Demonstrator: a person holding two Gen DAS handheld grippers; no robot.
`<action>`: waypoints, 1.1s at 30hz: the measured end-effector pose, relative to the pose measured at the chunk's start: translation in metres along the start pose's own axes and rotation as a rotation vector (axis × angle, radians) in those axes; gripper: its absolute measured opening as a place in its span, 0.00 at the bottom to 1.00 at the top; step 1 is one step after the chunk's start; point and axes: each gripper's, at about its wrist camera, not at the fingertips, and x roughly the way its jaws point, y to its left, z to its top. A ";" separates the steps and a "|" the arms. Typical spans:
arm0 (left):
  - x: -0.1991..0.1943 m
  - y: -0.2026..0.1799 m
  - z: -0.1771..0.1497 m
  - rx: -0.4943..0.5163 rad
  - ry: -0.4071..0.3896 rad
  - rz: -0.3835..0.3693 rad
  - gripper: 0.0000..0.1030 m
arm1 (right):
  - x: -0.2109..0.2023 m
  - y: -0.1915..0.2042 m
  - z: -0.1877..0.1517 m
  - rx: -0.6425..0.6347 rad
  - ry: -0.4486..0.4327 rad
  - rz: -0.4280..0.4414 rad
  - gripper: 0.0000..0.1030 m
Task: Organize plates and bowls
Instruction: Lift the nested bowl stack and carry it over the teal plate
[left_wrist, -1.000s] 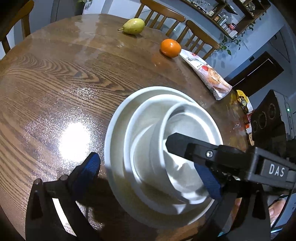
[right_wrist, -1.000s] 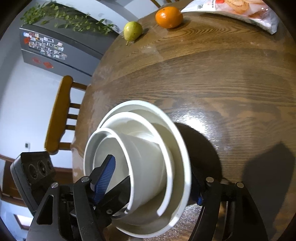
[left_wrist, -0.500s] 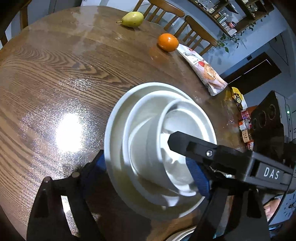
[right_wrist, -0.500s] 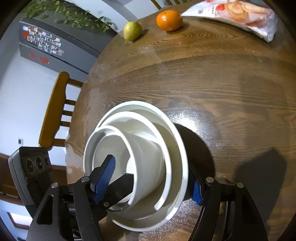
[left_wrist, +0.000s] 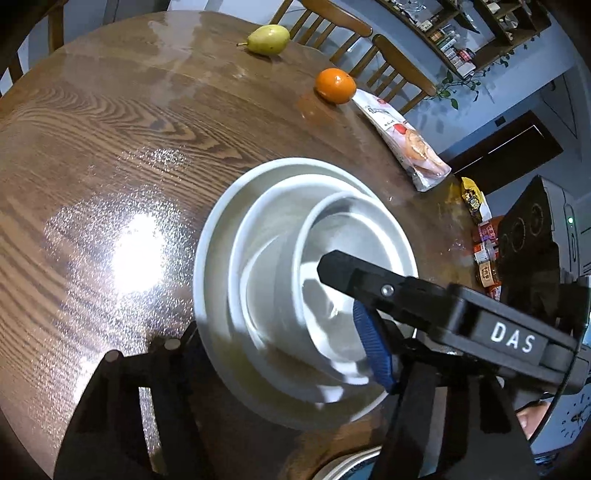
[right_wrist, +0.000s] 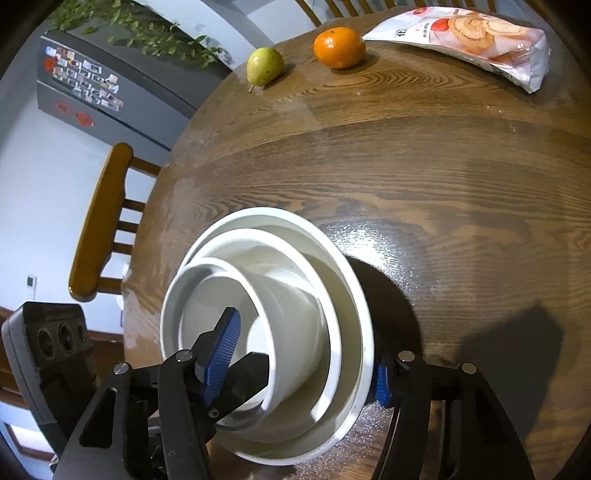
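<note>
Wood-grained and glossy, the round counter (left_wrist: 110, 155) carries a glare patch at its left and, right of middle, a nested white stack: a wide plate (left_wrist: 210, 266), a shallower dish (left_wrist: 243, 229) in it, and a small bowl (left_wrist: 332, 206) innermost. The left claw (left_wrist: 280, 354) has just been closing around the stack; its left finger is hidden behind the plate's rim, its ribbed blue pad (left_wrist: 373, 347) sits inside the bowl. The right claw (right_wrist: 303, 365), also just closing, straddles the opposite side, one blue pad (right_wrist: 221, 354) in the bowl, the other mostly hidden behind the plate. Whether any pad presses is unclear. "DAS" is legible on the black body. Farther right lie a pear (left_wrist: 267, 38), an orange (left_wrist: 335, 85) and a snack bag (left_wrist: 402, 140), its print unreadable.
</note>
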 end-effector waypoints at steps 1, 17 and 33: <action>0.000 0.000 0.000 -0.002 0.008 -0.003 0.63 | 0.000 0.000 0.000 0.002 -0.003 -0.009 0.60; -0.023 -0.008 -0.011 0.021 -0.031 -0.026 0.64 | -0.022 0.012 -0.010 -0.026 -0.083 -0.083 0.55; -0.040 -0.021 -0.043 0.108 -0.040 -0.100 0.64 | -0.061 0.022 -0.050 -0.045 -0.204 -0.168 0.55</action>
